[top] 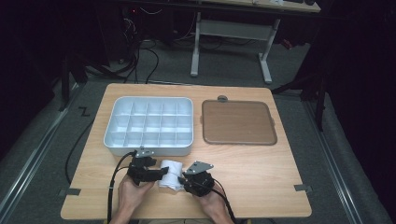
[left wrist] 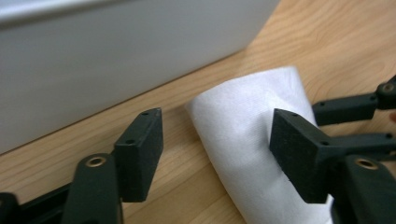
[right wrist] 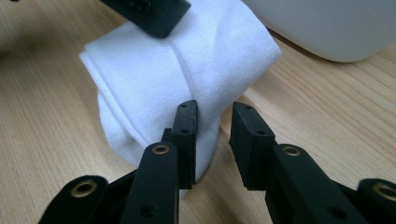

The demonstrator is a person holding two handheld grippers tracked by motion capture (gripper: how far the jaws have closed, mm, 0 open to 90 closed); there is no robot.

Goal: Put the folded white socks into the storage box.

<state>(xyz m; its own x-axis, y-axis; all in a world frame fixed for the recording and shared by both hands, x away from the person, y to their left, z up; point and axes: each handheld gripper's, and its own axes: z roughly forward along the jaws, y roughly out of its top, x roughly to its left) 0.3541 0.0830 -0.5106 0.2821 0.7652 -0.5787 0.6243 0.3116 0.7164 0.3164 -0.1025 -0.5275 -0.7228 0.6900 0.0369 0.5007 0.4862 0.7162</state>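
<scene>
On the wooden counter (top: 261,177), a folded white cloth (top: 170,173) lies between the two claws, just in front of the person's hands (top: 133,193). The left claw (top: 161,171) stands wide open around the cloth's near end — in the left gripper view one pad (left wrist: 299,154) sits against the cloth's (left wrist: 247,140) side while the other pad is well clear of it over bare wood, so nothing is gripped. The right claw (top: 183,179) comes at the cloth from the opposite side; in the right gripper view its jaws are parted by a narrow gap, one pad (right wrist: 187,135) resting against a fold of the cloth (right wrist: 177,74) and the other pad standing free beside it, with no cloth pinched between them. Beyond both claws, just past the cloth, is the rounded wall of a white divided tray (top: 148,123) — it shows as a pale wall at the top of the left gripper view (left wrist: 116,60). Further off to the right claw's side of that tray lies a flat brown lid (top: 238,122), well apart from the cloth.
</scene>
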